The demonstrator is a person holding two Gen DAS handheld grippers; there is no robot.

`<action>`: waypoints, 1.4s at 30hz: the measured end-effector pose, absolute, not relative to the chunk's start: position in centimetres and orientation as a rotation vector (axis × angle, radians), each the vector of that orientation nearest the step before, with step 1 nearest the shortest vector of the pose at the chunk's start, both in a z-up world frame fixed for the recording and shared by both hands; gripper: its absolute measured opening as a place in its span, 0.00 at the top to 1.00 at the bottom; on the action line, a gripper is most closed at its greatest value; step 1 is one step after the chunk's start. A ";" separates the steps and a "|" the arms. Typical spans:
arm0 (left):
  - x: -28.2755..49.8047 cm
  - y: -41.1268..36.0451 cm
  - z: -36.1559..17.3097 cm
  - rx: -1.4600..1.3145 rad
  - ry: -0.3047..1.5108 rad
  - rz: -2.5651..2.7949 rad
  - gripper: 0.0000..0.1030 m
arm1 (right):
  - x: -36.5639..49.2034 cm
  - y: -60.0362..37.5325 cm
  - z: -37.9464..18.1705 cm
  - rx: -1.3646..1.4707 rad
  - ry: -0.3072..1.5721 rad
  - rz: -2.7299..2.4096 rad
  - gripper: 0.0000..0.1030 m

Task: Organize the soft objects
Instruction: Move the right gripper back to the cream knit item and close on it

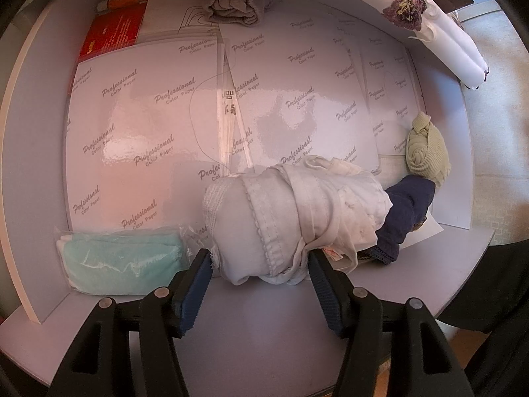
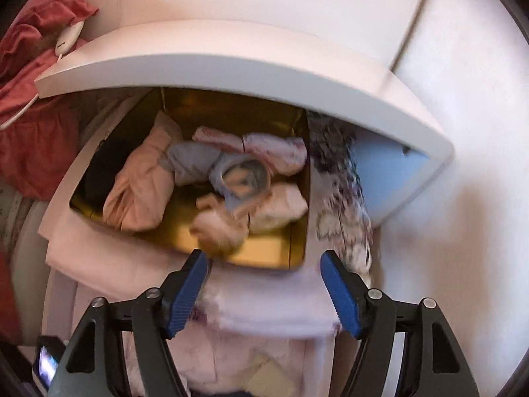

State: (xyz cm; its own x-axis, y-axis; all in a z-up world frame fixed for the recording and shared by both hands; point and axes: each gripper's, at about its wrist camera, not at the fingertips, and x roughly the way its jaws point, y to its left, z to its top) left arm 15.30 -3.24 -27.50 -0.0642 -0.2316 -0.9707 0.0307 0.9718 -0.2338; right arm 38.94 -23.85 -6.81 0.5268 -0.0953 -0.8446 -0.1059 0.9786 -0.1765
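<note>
In the left wrist view my left gripper (image 1: 259, 259) is shut on a rolled white cloth bundle (image 1: 291, 218) that rests on a grey shelf (image 1: 264, 311). A navy rolled cloth (image 1: 406, 211) and a pale green knit roll (image 1: 428, 150) lie to its right. A mint towel in a plastic bag (image 1: 122, 261) lies to its left. A grey sock roll (image 1: 236, 3) sits at the back. In the right wrist view my right gripper (image 2: 264, 259) is open and empty above a gold box (image 2: 264, 251) that holds pink (image 2: 139, 185), blue-grey (image 2: 205, 162) and white rolled cloths.
Glossy sheets printed "Professional Color Paper" (image 1: 148, 115) cover the shelf back, with a red packet (image 1: 112, 29) behind. A floral white cloth (image 1: 429, 16) lies on top right. In the right wrist view a white shelf board (image 2: 231, 63) overhangs the box, red fabric (image 2: 33, 99) lies left, floral fabric (image 2: 344, 198) right.
</note>
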 end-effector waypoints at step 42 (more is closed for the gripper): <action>15.0 -2.1 -27.5 -0.183 1.634 -0.206 0.37 | 33.1 -30.7 -26.0 -0.006 1.562 -0.228 0.26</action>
